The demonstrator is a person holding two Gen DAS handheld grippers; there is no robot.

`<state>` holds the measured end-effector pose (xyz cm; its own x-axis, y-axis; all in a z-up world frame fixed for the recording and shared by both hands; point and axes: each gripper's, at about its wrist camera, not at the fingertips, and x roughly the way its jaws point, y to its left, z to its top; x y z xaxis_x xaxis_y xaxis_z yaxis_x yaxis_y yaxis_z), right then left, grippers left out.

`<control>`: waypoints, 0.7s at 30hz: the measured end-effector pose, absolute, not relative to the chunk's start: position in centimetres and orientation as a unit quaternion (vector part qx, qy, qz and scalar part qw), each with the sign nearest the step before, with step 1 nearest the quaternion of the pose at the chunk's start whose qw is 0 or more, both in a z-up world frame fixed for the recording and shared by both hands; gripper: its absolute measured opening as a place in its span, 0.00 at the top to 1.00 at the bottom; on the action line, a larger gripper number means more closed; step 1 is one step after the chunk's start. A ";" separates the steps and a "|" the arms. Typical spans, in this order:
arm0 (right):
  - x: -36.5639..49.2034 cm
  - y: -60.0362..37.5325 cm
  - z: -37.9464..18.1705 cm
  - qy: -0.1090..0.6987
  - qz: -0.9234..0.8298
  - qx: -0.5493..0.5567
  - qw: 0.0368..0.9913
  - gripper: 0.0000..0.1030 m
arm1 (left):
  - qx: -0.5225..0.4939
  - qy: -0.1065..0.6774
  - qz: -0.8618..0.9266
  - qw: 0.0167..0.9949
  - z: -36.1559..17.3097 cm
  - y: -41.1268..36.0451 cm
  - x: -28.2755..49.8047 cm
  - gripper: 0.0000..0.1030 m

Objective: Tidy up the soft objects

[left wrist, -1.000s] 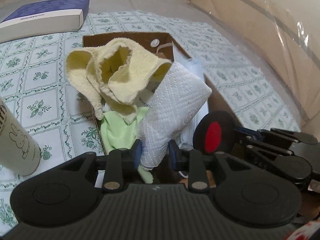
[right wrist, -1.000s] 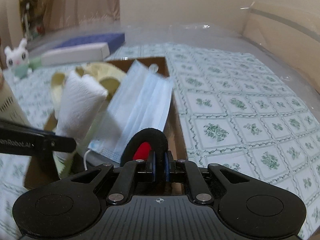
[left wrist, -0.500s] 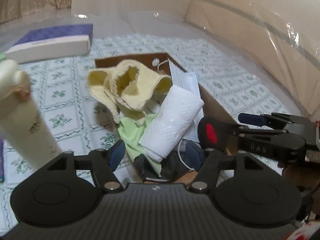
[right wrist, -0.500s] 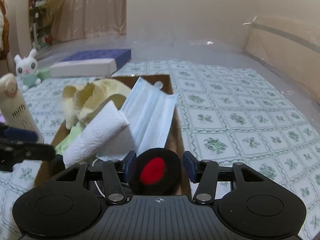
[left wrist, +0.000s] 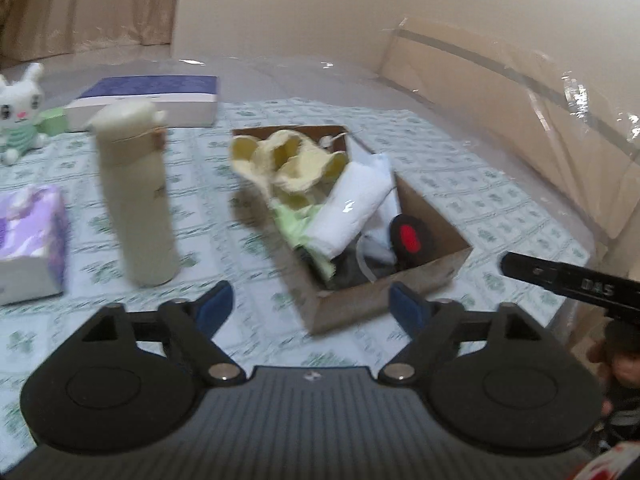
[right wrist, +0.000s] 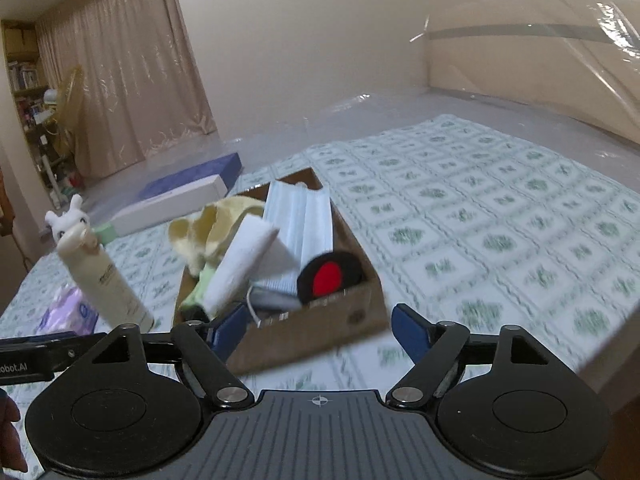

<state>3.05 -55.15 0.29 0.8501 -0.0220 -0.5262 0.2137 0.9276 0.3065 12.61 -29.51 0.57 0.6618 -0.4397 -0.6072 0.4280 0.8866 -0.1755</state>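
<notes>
Left wrist view | black-and-red pad [left wrist: 408, 237] lies in cardboard box [left wrist: 384, 300] beside white towel roll [left wrist: 352, 210] | left gripper [left wrist: 310, 308], right gripper [right wrist: 316, 330]: fingers spread, just opened, empty | advice: back straight out, clear of box rim, on patterned bed cover [left wrist: 240, 236].

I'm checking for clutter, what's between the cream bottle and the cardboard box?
Only bare patterned tablecloth between the cream bottle and the cardboard box, clearest in the left wrist view.
</notes>
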 end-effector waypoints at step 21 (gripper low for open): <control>-3.5 -45.3 2.9 0.292 -0.066 0.133 0.945 0.08 | -0.042 0.346 -0.164 0.923 -0.4 -20.6 4.8 0.01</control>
<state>-3.51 -45.30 2.93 0.8207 -0.0463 -0.5695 0.2018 0.9560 0.2131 4.84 -20.59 -0.37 0.7058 -0.3325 -0.6255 0.2746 0.9424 -0.1911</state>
